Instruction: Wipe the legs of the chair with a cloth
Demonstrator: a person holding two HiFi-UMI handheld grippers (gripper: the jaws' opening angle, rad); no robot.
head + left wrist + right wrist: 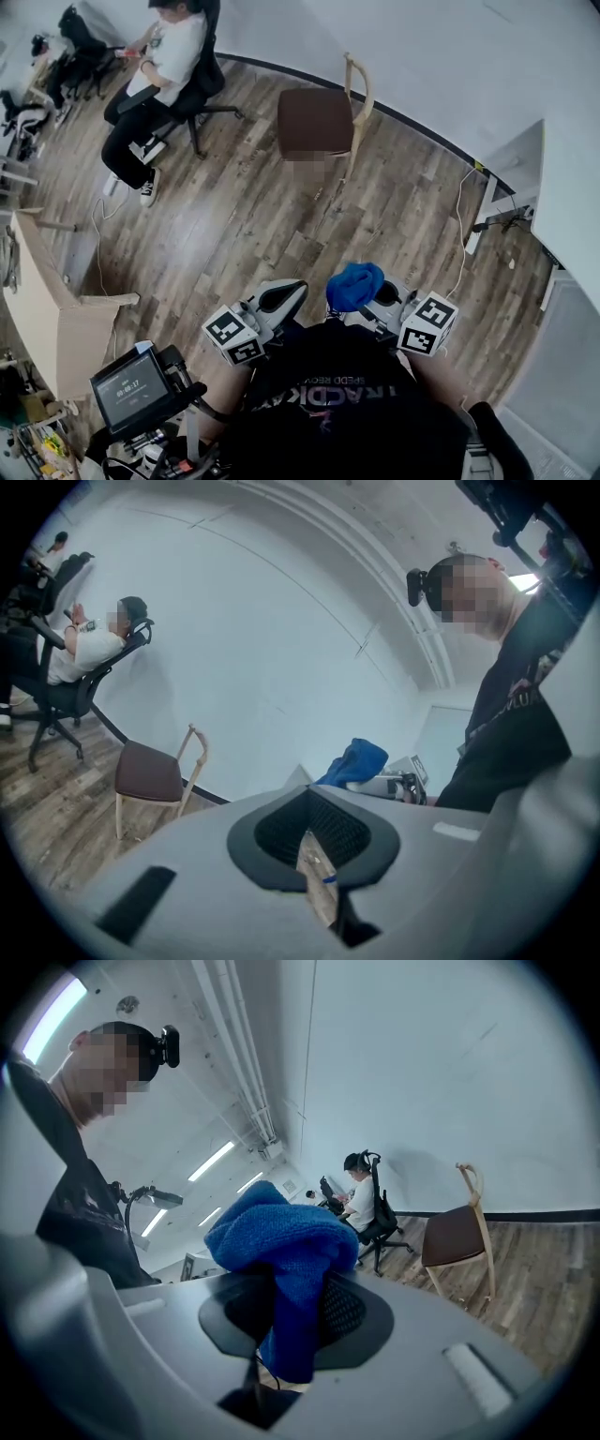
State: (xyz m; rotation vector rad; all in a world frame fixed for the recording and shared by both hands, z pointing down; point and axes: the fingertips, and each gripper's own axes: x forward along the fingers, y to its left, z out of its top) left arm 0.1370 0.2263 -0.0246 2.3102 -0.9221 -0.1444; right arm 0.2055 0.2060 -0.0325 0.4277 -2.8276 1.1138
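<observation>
The chair (315, 120) has a brown seat and a pale wooden frame; it stands by the far wall, well ahead of both grippers. It also shows small in the left gripper view as chair (150, 771) and in the right gripper view as chair (456, 1236). My right gripper (367, 292) is shut on a bunched blue cloth (281, 1241), which sticks up out of the jaws as cloth (354, 284). My left gripper (281, 296) is held beside it, shut with nothing in it (315, 834). Both are close to my body.
A person sits in a black office chair (192, 89) at the far left. A pale wooden table (52, 314) stands at my left, a white desk (567, 178) at the right with a cable and power strip (476, 230) below it. A screen device (131, 384) is near my left.
</observation>
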